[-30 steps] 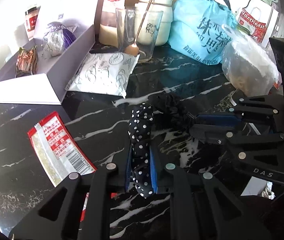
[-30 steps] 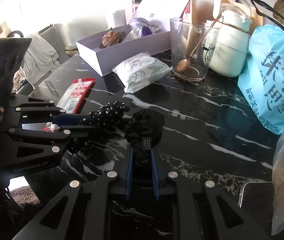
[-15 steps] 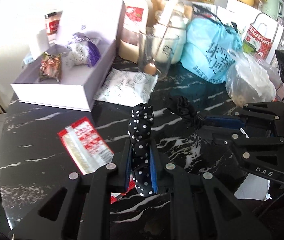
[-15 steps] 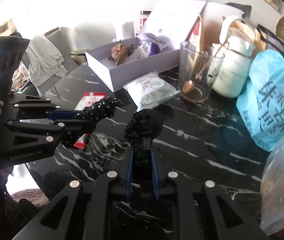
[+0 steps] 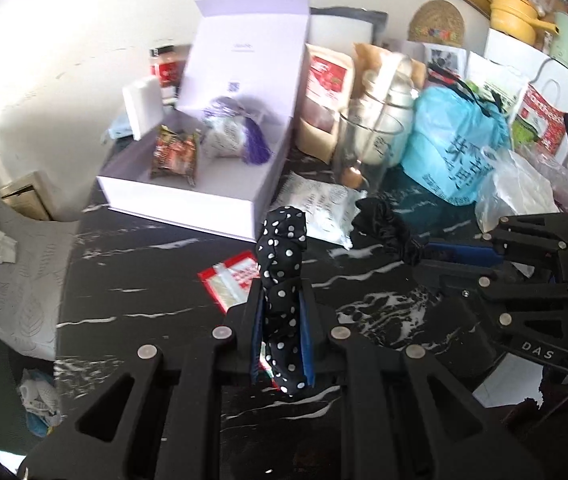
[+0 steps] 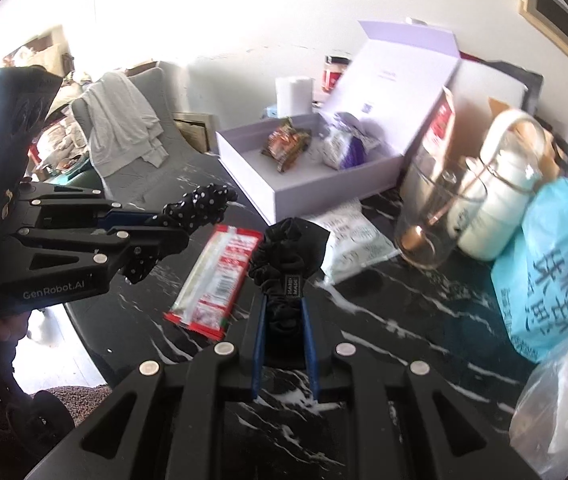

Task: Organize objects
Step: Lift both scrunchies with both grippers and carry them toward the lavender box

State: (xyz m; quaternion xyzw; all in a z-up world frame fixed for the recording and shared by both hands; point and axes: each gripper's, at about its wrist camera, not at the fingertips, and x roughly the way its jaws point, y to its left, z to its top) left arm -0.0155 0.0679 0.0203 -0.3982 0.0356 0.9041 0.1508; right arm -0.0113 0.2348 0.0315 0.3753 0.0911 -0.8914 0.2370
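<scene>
A black scrunchie with white dots (image 5: 281, 272) sticks up from my left gripper (image 5: 282, 312), which is shut on it above the dark marble table (image 5: 131, 280). The right wrist view shows that same dotted scrunchie (image 6: 199, 210) at the left. My right gripper (image 6: 286, 312) is shut on a plain black scrunchie (image 6: 288, 256), also lifted off the table; in the left wrist view the black scrunchie (image 5: 388, 230) hangs at the right. Behind both stands an open lilac box (image 5: 203, 184) with two snack packs inside.
A red and white packet (image 6: 215, 280) lies flat on the table below the grippers. A white pouch (image 5: 318, 208), a glass with a spoon (image 6: 432, 216), a white jug (image 6: 504, 200), a blue bag (image 6: 556, 264) and a clear plastic bag (image 5: 520, 188) crowd the back and right.
Both grippers have risen from the table with their scrunchies still gripped. The lilac box and the clutter behind it now sit lower and nearer the middle of both views.
</scene>
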